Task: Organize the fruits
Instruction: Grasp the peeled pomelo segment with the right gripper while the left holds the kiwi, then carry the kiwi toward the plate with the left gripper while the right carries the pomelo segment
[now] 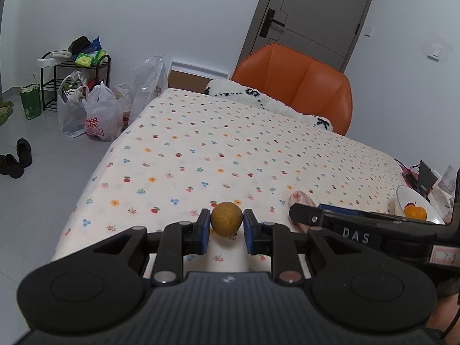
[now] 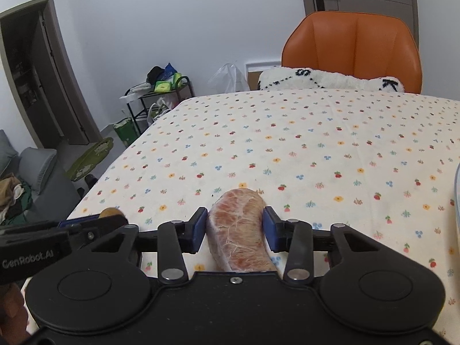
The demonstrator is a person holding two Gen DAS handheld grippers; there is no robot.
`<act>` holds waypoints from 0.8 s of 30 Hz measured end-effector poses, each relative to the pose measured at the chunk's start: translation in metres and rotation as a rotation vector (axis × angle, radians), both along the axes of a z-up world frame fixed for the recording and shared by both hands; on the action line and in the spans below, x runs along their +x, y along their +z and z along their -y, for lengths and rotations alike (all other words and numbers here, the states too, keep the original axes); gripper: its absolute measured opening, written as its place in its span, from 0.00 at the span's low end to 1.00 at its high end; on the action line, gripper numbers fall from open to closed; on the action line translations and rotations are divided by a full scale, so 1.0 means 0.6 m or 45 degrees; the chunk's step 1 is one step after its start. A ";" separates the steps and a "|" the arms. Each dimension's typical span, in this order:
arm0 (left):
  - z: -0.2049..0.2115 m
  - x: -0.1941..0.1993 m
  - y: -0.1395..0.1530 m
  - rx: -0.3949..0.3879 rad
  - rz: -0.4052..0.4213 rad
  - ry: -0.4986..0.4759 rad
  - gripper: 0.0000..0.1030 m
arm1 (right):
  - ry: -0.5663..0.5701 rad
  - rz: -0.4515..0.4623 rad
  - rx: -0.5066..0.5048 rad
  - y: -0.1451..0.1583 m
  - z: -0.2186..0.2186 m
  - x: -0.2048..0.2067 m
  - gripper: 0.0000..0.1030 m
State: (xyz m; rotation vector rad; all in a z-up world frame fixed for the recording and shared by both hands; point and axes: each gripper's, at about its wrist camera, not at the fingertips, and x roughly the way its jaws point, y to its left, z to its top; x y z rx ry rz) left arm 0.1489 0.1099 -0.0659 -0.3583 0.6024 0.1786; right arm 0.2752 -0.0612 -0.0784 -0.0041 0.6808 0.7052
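- A worktop (image 1: 230, 149) under a flowered cloth fills both views; beyond both tongs it lies bare up to a fluffy white cushion (image 2: 330, 79) and an orange chair (image 1: 296, 83) at the far edge.
- The worktop's left edge drops to the floor not far left of the left tongs, so room to move is wider ahead and to the right.
- A white bowl (image 1: 402, 198) sits well to the right of the left tongs, near the right edge, with an orange (image 1: 415, 212) already in it. Judged from this, sorting has begun and at least two pieces are left.
- The right tongs (image 2: 235, 228) are partly open around a wrapped pink fruit (image 2: 238, 230) lying on the cloth. The left pad touches it; a thin gap shows at the right pad, so it looks bracketed, not yet gripped.
- The left tongs (image 1: 227, 227) are partly open around a small brown round fruit (image 1: 226, 220) resting on the cloth. Its sides seem to just meet the pads; I cannot tell if it is squeezed.
- The two tongs are just beside each other, so they may crowd one another heading for the bowl.
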 end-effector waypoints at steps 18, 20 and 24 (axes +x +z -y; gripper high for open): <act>0.076 0.009 0.029 0.019 0.046 -0.105 0.22 | -0.084 0.002 0.104 0.039 0.099 -0.024 0.37; 0.087 0.011 0.033 0.023 0.052 -0.120 0.22 | -0.097 0.011 0.116 0.045 0.114 -0.026 0.37; 0.111 0.015 0.039 0.029 0.065 -0.150 0.22 | -0.122 0.030 0.130 0.054 0.140 -0.030 0.37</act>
